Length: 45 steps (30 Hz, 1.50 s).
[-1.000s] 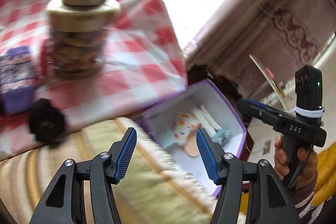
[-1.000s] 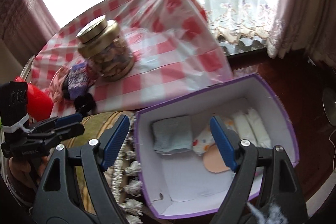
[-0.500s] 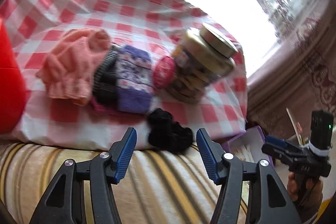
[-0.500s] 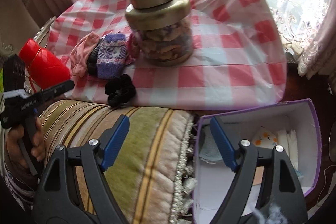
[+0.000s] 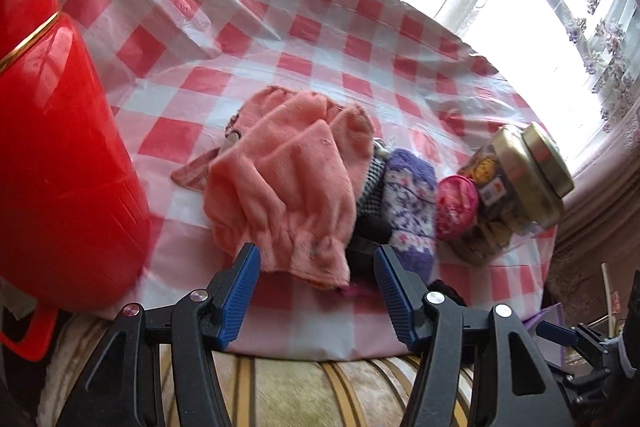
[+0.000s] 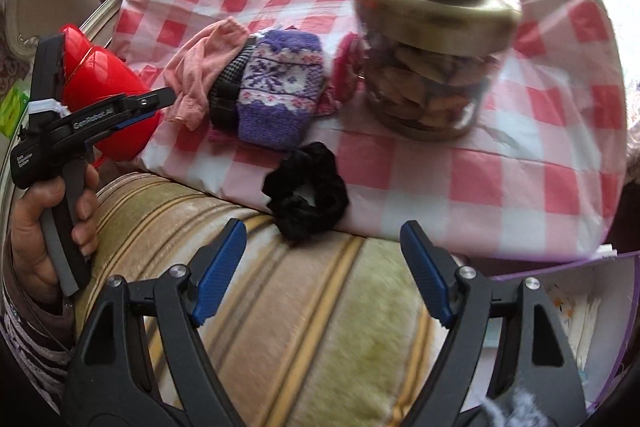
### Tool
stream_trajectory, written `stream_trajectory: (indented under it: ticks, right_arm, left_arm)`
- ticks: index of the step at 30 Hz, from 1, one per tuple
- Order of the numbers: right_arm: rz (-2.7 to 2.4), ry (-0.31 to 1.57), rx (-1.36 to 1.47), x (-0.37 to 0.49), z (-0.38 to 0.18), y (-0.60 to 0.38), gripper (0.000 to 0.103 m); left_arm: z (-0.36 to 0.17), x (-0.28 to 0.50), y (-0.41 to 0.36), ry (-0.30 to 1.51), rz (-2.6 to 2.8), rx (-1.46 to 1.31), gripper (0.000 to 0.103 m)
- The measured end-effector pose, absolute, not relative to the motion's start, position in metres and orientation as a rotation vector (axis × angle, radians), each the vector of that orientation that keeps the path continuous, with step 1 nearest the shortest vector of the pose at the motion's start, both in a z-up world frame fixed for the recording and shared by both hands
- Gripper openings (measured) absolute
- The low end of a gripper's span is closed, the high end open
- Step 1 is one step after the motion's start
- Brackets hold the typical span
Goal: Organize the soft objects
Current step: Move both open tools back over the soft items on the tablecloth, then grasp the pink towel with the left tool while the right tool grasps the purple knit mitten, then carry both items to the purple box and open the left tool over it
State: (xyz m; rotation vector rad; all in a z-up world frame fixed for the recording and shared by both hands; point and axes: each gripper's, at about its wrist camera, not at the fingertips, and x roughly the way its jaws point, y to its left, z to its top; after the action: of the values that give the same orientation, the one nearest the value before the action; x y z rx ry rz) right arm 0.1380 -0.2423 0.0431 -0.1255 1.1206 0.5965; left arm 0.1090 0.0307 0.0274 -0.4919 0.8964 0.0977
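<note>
A pile of soft things lies on the red-checked tablecloth (image 5: 320,27): a pink fleece piece (image 5: 288,179), a purple patterned knit (image 5: 410,203), a black-and-white checked piece (image 5: 372,183) and a pink pouch (image 5: 456,207). My left gripper (image 5: 316,291) is open and empty, just in front of the pink fleece. My right gripper (image 6: 320,267) is open and empty over the striped cushion (image 6: 300,307), just short of a black scrunchie (image 6: 306,191) at the cloth's edge. The pink fleece (image 6: 204,67) and the purple knit (image 6: 280,91) also show in the right wrist view, with the left gripper (image 6: 160,99) beside them.
A glass jar with a gold lid (image 6: 432,39) stands right of the pile. A red plastic jug (image 5: 60,147) stands close on the left. A purple box (image 6: 580,315) with folded items in it sits at the lower right, beside the cushion.
Both grippers have swung left, away from the purple box and towards the pile on the tablecloth. The left gripper has closed in on the pink fleece. Both stay open.
</note>
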Motion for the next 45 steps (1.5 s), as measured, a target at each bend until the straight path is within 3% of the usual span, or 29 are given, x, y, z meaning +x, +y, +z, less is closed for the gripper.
stream_trajectory:
  ticks: [3, 6, 12, 13, 15, 18, 24, 25, 27, 30, 33, 45]
  right_arm:
    - [0.619, 1.122, -0.138, 0.146, 0.04, -0.222, 0.082]
    - [0.636, 1.13, -0.169, 0.156, 0.033, -0.198, 0.082]
    - [0.654, 1.135, -0.242, 0.177, 0.018, -0.155, 0.082]
    - [0.651, 1.136, -0.253, 0.181, 0.016, -0.15, 0.082]
    - [0.65, 1.134, -0.279, 0.188, 0.01, -0.138, 0.082]
    - [0.632, 1.13, -0.324, 0.194, 0.001, -0.124, 0.082]
    - [0.605, 1.119, -0.339, 0.207, -0.011, -0.109, 0.081]
    - [0.599, 1.112, -0.339, 0.208, -0.012, -0.108, 0.08]
    - [0.599, 1.106, -0.331, 0.211, -0.013, -0.108, 0.061]
    - [0.605, 1.105, -0.298, 0.213, -0.012, -0.111, 0.044]
    - [0.61, 1.098, -0.264, 0.213, -0.007, -0.118, 0.032]
    - [0.65, 1.021, -0.144, 0.189, 0.046, -0.164, 0.016]
  left_arm:
    - [0.024, 0.119, 0.035, 0.909, 0.132, -0.446, 0.062]
    - [0.018, 0.129, 0.037, 0.935, 0.152, -0.415, 0.07]
    - [-0.008, 0.146, 0.044, 1.006, 0.146, -0.44, 0.069]
    - [-0.01, 0.147, 0.045, 1.006, 0.141, -0.446, 0.067]
    - [-0.015, 0.149, 0.046, 1.001, 0.129, -0.456, 0.044]
    - [-0.018, 0.149, 0.045, 0.992, 0.104, -0.46, 0.03]
    - [-0.014, 0.14, 0.043, 0.93, 0.086, -0.465, 0.02]
    - [-0.012, 0.138, 0.044, 0.913, 0.083, -0.468, 0.02]
    - [-0.008, 0.134, 0.045, 0.881, 0.077, -0.475, 0.019]
    - [-0.003, 0.129, 0.047, 0.837, 0.073, -0.486, 0.019]
    - [0.002, 0.126, 0.05, 0.797, 0.068, -0.499, 0.019]
    - [0.03, 0.109, 0.047, 0.632, 0.073, -0.457, 0.016]
